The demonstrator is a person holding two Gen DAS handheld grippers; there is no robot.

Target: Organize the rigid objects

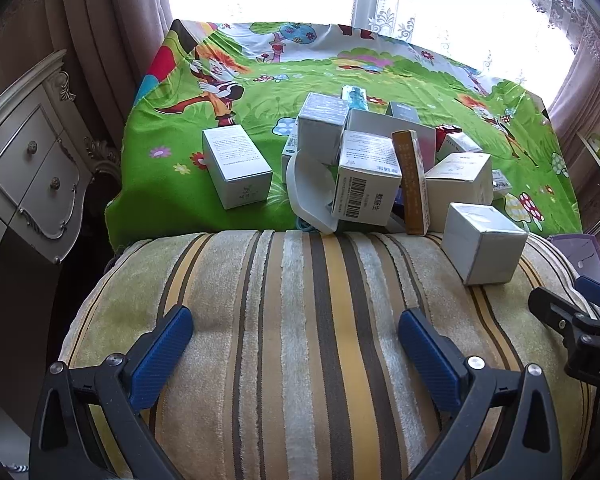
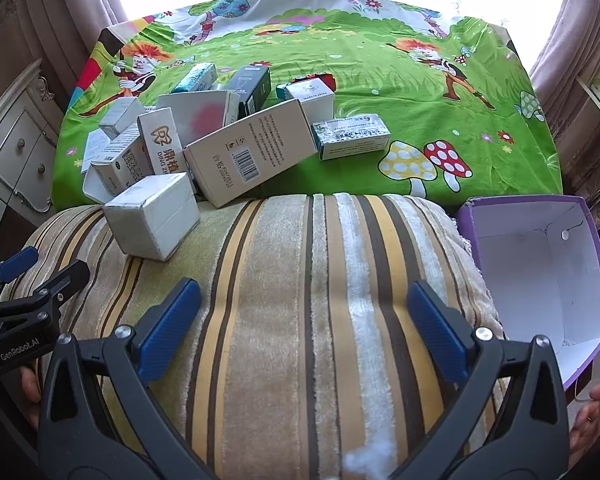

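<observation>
Several small cardboard boxes lie in a loose pile point(image 1: 368, 168) point(image 2: 204, 140) on a green cartoon-print sheet point(image 1: 300, 80) point(image 2: 420, 92). A white cube box point(image 1: 484, 244) point(image 2: 152, 216) sits nearest, on the striped cushion point(image 1: 300, 340) point(image 2: 308, 300). One white box point(image 1: 238, 168) stands apart at the pile's left. A long barcode box point(image 2: 248, 152) leans on the heap, and a green-white box point(image 2: 352, 136) lies to its right. My left gripper point(image 1: 296, 344) and right gripper point(image 2: 304, 324) both hover open over the cushion, nothing between their blue pads. An open purple box point(image 2: 540, 272), white inside, stands at the right.
A pale carved dresser point(image 1: 28, 168) point(image 2: 12, 152) stands at the left beside curtains. A bright window lies behind the table. A white lid point(image 1: 312, 192) leans at the pile's front. Hands point(image 2: 592, 416) show at the right wrist view's lower edges.
</observation>
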